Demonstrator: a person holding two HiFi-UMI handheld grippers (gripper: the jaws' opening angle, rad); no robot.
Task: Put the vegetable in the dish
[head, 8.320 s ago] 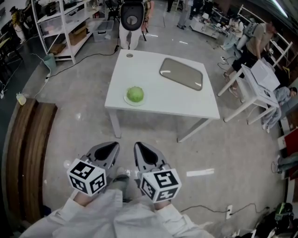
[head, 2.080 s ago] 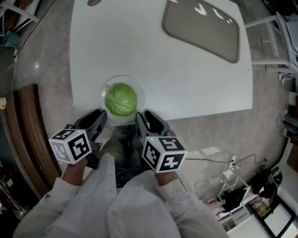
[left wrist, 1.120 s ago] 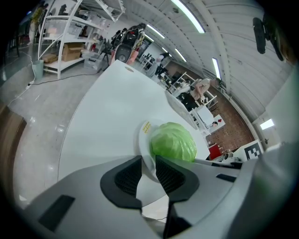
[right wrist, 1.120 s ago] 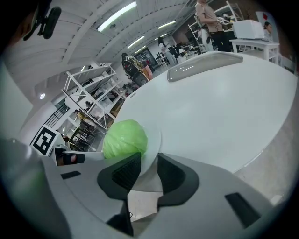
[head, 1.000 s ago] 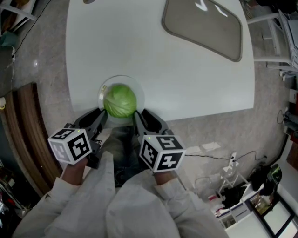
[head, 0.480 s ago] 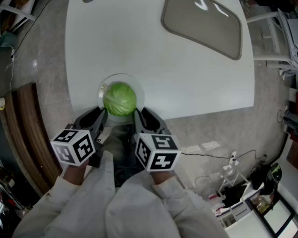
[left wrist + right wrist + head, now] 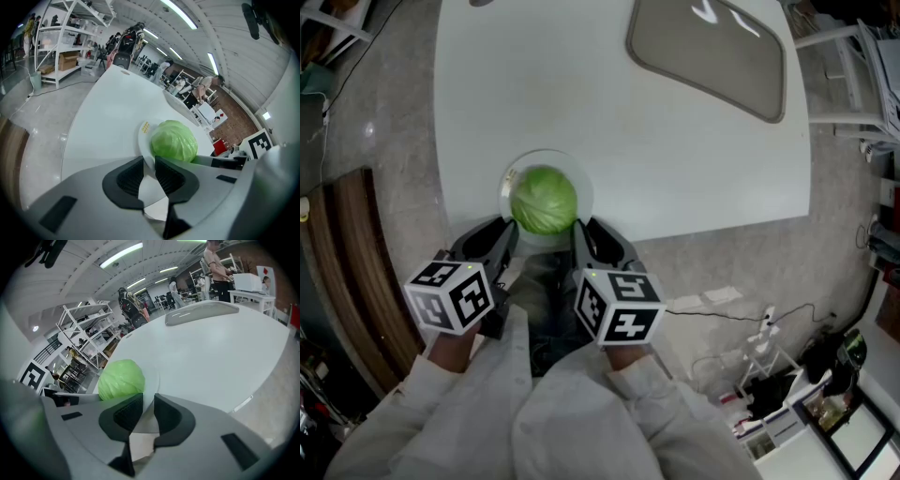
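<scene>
White counter [image 7: 675, 159] carries the grey dish [image 7: 708, 56] at its far end. Nearer me, the cabbage [image 7: 544, 199] sits on a plate [image 7: 546, 157]. My left hand-held gripper [image 7: 149, 161] and right hand-held gripper [image 7: 148, 399] each pinch the plate's rim, probably to carry both across.

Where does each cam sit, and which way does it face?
Head view: on the head, steeply down at table and cabbage; left gripper, right gripper, sleeves show.
Left gripper view: on left gripper, along its jaws, shut on plate rim.
Right gripper view: on right gripper, jaws on rim's other side; tray beyond.
All share cabbage, plate.
</scene>
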